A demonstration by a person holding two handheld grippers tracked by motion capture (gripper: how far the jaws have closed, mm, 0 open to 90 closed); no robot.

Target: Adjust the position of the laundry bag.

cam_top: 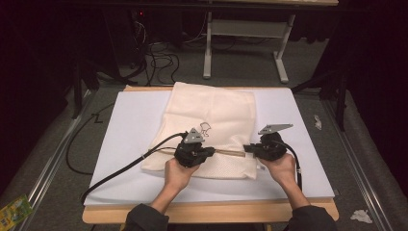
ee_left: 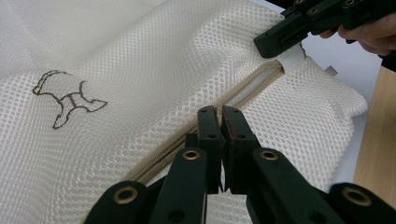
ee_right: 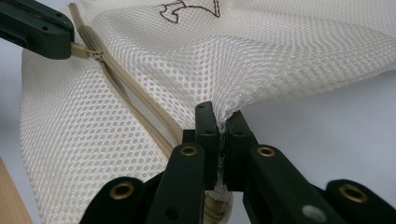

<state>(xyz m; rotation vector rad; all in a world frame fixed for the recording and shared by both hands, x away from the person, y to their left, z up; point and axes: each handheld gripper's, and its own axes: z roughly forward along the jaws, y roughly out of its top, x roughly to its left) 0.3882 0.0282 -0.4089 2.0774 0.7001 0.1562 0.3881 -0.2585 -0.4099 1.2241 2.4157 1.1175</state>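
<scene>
A cream mesh laundry bag (cam_top: pixel 211 113) with a small brown animal outline (ee_left: pixel 65 98) lies flat on a white board (cam_top: pixel 130 144). Its beige zipper (cam_top: pixel 232 153) runs along the near edge between my two grippers. My left gripper (cam_top: pixel 212 151) (ee_left: pixel 220 112) is shut on the zipper pull (ee_right: pixel 80 49), with the slider (ee_right: pixel 96 55) just beyond its tips. The right gripper (cam_top: pixel 247 148) (ee_right: pixel 222 112) is shut on a pinch of mesh at the bag's zipper end, which it lifts slightly. Between slider and right gripper the zipper teeth (ee_right: pixel 140 105) stand apart.
The board lies on a wooden table (cam_top: pixel 211 211) whose edge runs along the bottom. A black cable (cam_top: pixel 120 171) trails left from the left gripper. Beyond the table are a grey floor, cables and a white table frame (cam_top: pixel 245 29).
</scene>
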